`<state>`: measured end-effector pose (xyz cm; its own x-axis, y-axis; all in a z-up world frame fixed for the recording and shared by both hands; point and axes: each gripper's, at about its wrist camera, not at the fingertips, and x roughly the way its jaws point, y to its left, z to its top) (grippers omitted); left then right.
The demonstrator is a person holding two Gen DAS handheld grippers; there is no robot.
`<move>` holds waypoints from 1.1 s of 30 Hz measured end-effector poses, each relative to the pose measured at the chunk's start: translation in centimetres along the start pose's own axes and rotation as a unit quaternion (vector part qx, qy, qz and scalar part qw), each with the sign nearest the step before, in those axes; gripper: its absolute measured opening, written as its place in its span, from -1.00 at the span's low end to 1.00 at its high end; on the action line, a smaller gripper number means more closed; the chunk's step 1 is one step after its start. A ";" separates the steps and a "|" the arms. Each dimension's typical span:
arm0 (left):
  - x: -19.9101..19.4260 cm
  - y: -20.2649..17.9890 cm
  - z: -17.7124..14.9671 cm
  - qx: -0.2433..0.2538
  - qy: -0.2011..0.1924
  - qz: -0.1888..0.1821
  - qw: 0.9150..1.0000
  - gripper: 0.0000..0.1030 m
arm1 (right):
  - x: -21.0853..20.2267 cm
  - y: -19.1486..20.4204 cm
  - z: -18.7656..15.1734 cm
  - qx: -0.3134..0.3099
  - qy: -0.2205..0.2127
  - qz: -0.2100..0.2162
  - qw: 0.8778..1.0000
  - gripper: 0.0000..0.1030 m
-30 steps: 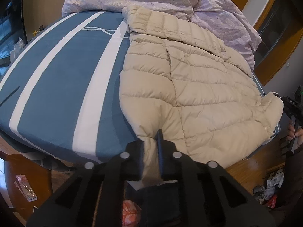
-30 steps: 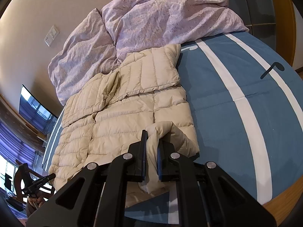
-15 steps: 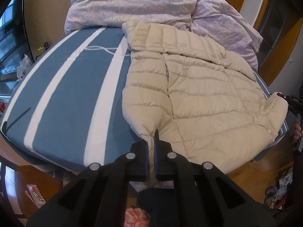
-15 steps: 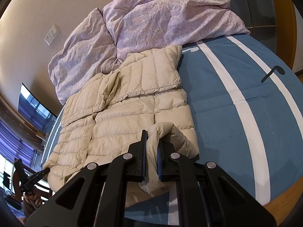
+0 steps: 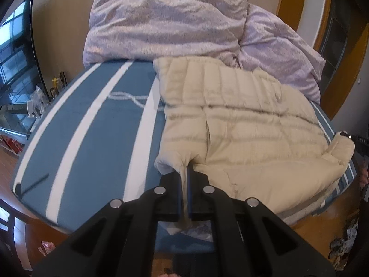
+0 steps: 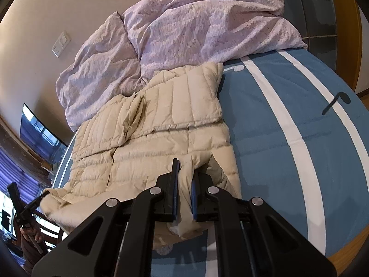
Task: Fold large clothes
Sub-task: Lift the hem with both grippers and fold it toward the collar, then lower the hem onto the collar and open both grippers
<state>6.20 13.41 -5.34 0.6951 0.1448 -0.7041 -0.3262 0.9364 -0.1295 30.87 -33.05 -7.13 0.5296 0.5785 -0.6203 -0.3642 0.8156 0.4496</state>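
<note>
A beige quilted puffer jacket [image 5: 249, 129] lies spread on a blue bed cover with white stripes [image 5: 96, 138]. My left gripper [image 5: 183, 170] is shut on the jacket's near corner, lifted off the bed. My right gripper [image 6: 185, 168] is shut on the other near corner of the jacket [image 6: 161, 138], which bunches between its fingers. The right gripper shows at the right edge of the left wrist view [image 5: 355, 138], and the left gripper at the lower left of the right wrist view [image 6: 34, 204].
A rumpled lilac duvet [image 5: 175, 27] is piled at the head of the bed, also in the right wrist view [image 6: 184, 30]. A wooden floor with clutter [image 5: 341, 251] lies beside the bed. A dark screen [image 5: 13, 53] stands on the left.
My left gripper has risen and pulled the jacket's corner up and toward the head of the bed. The right gripper has barely moved and keeps its hold.
</note>
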 end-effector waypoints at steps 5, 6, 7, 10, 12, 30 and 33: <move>0.9 -0.1 3.7 -0.005 -0.020 0.009 1.000 -0.93 | 1.1 0.3 2.2 -0.002 -0.008 -0.003 1.000 -0.83; 1.3 -0.2 4.5 -0.006 -0.023 0.012 1.000 -0.93 | 1.4 0.4 2.7 -0.003 -0.010 -0.004 1.000 -0.83; 1.6 -0.3 5.2 -0.007 -0.027 0.014 1.000 -0.93 | 1.7 0.6 3.0 -0.004 -0.011 -0.005 1.000 -0.83; 2.9 -0.4 7.5 -0.012 -0.034 0.022 0.999 -0.93 | 2.8 1.0 4.7 -0.007 -0.017 -0.009 1.000 -0.83; 4.2 -0.3 9.1 -0.020 -0.033 0.026 0.999 -0.93 | 3.8 1.2 5.9 -0.006 -0.021 -0.012 1.000 -0.83; 17.7 1.3 20.4 -0.076 -0.024 0.064 0.995 -0.93 | 15.6 -0.3 15.6 0.037 -0.054 -0.037 0.997 -0.82; 19.9 1.7 21.3 -0.084 -0.022 0.064 0.994 -0.93 | 17.2 -1.0 16.5 0.047 -0.062 -0.031 0.997 -0.82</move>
<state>33.11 24.68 -4.76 0.6679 0.2766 -0.6910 -0.5130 0.8437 -0.1582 52.96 -24.11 -7.69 0.6410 0.5164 -0.5679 -0.2576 0.8417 0.4745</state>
